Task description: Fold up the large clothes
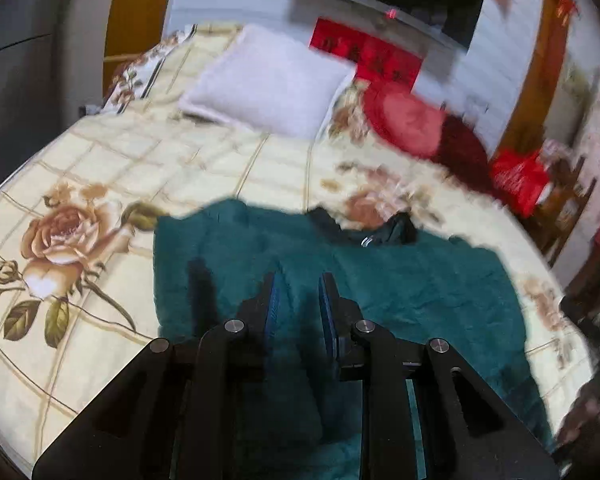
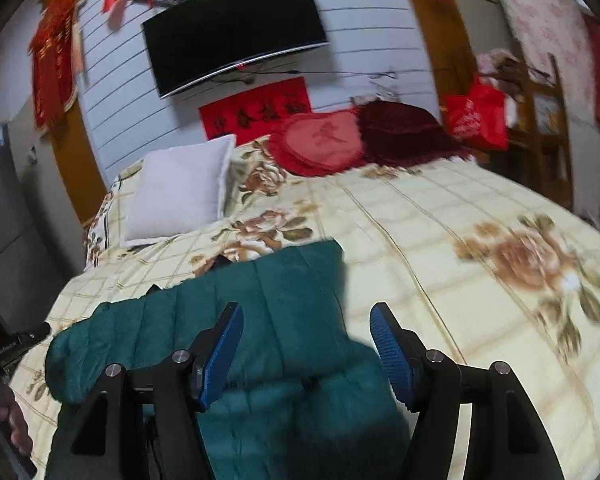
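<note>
A dark teal quilted jacket [image 1: 400,280] lies spread on a floral bedspread [image 1: 100,168], its black collar lining [image 1: 384,232] at the far edge. My left gripper [image 1: 298,292] hovers over the jacket's middle, jaws partly open with teal fabric seen between them; I cannot tell if it grips. In the right wrist view the jacket [image 2: 260,300] shows a padded sleeve or fold lying across it. My right gripper [image 2: 306,332] is open wide above the jacket's right part, with nothing between the blue pads [image 2: 392,356].
A white pillow [image 1: 268,80] and red cushions [image 1: 408,120] lie at the bed's head. A TV [image 2: 232,28] hangs on the wall. A wooden chair with a red bag [image 2: 476,112] stands to the right. The other gripper and hand show at the left edge [image 2: 4,360].
</note>
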The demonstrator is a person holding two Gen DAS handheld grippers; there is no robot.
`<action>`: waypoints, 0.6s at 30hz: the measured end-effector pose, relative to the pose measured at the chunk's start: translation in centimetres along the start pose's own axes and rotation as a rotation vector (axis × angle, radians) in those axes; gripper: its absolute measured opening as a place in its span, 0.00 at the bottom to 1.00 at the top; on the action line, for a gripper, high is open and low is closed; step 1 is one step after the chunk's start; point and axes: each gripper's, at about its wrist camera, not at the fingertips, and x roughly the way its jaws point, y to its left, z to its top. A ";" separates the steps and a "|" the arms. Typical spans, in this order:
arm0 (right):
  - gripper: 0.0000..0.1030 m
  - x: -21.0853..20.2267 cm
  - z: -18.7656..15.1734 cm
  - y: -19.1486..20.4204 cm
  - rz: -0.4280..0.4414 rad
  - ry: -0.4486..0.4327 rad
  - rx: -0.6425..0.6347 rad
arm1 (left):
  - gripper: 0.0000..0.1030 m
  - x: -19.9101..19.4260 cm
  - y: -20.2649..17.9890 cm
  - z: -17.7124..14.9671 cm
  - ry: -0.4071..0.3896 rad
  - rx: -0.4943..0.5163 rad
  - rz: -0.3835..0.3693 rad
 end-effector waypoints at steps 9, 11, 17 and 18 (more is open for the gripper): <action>0.42 11.3 -1.9 1.7 0.130 0.325 -0.217 | 0.19 3.8 0.8 -4.1 0.038 0.058 0.114; 0.42 11.8 -2.3 1.0 0.144 0.335 -0.203 | 0.19 3.8 0.9 -4.4 0.034 0.056 0.114; 0.41 11.9 -1.2 1.4 0.113 0.392 -0.236 | 0.19 4.1 1.3 -4.3 0.041 0.030 0.120; 0.41 11.6 -0.3 1.8 0.092 0.382 -0.248 | 0.19 4.1 1.1 -4.4 0.035 0.041 0.137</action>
